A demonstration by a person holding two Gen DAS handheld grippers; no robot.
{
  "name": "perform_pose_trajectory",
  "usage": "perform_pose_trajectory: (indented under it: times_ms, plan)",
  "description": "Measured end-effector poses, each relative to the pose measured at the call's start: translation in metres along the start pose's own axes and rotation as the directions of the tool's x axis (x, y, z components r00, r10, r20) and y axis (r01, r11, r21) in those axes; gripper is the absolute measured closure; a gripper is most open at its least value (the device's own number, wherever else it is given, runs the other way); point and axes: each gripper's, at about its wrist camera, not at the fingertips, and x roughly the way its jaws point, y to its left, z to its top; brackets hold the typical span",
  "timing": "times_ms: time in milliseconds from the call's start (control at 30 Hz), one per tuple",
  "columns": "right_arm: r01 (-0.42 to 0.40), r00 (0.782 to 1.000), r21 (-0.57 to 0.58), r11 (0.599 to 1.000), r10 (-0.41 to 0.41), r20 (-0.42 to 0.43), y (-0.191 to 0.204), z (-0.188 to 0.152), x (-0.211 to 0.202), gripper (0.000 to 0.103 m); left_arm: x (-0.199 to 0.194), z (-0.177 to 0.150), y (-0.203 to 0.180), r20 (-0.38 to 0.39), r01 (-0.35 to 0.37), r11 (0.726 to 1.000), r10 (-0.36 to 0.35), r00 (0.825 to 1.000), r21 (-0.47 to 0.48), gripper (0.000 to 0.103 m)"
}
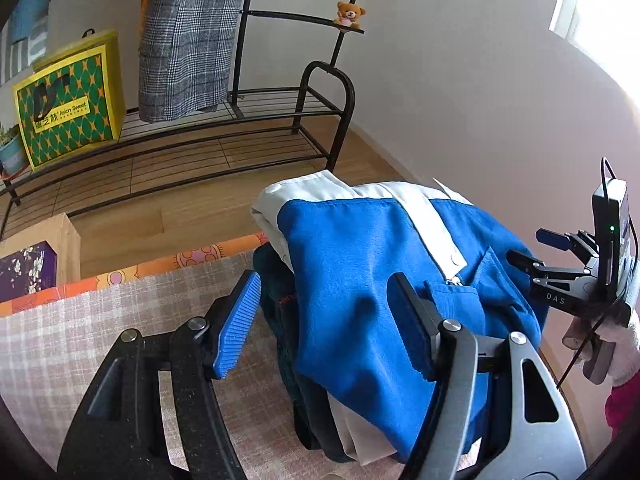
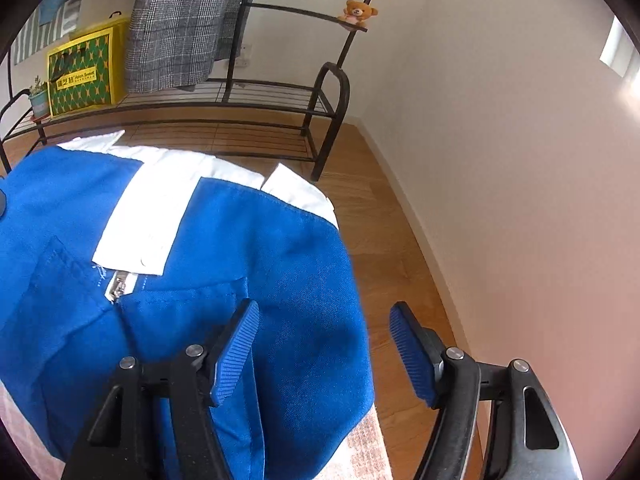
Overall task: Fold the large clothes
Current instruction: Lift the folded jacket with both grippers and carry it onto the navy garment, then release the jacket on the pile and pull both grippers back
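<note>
A folded blue and white jacket (image 1: 360, 256) lies on top of a dark garment (image 1: 276, 284) at the far right corner of a table under a checked cloth (image 1: 120, 320). My left gripper (image 1: 324, 324) hovers open over the jacket's left edge, its pads not pressing the fabric. The right gripper (image 2: 324, 352) is open over the jacket's (image 2: 200, 280) right edge, with the left finger (image 2: 236, 352) above the blue cloth and the right finger above the floor. In the left wrist view the right gripper (image 1: 534, 250) shows at the far right, held by a gloved hand (image 1: 624, 352).
A black metal rack (image 1: 224, 140) stands on the wood floor behind the table. On it are a yellow and green bag (image 1: 68, 108) and a potted plant (image 1: 12, 152). A grey plaid coat (image 1: 188, 40) hangs above, and a toy bear (image 1: 350, 14) sits high up. A cardboard box (image 1: 36, 256) stands at left; a wall (image 2: 500, 160) is close on the right.
</note>
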Motion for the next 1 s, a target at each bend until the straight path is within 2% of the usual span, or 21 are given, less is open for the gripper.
perform_pose_trajectory:
  times_ms: [300, 500, 733, 1000]
  plan:
    - [-0.028, 0.993, 0.057, 0.998, 0.022, 0.113, -0.003, -0.007, -0.075, 0.030, -0.089, -0.014, -0.019, 0.113, 0.035, 0.997, -0.042, 0.993, 0.066, 0.034]
    - [-0.057, 0.979, 0.056, 0.997, 0.044, 0.199, 0.012, -0.021, -0.147, 0.029, -0.164, -0.033, -0.044, 0.198, 0.051, 0.990, -0.077, 0.977, 0.133, 0.034]
    - [-0.102, 0.957, 0.062, 0.993, 0.080, 0.279, 0.027, -0.038, -0.232, 0.027, -0.255, -0.067, -0.080, 0.251, 0.053, 0.976, -0.107, 0.962, 0.212, 0.034]
    - [-0.120, 0.938, 0.061, 0.991, 0.093, 0.334, 0.046, -0.088, -0.331, 0.021, -0.355, -0.121, -0.108, 0.304, 0.038, 0.962, -0.123, 0.945, 0.271, 0.034]
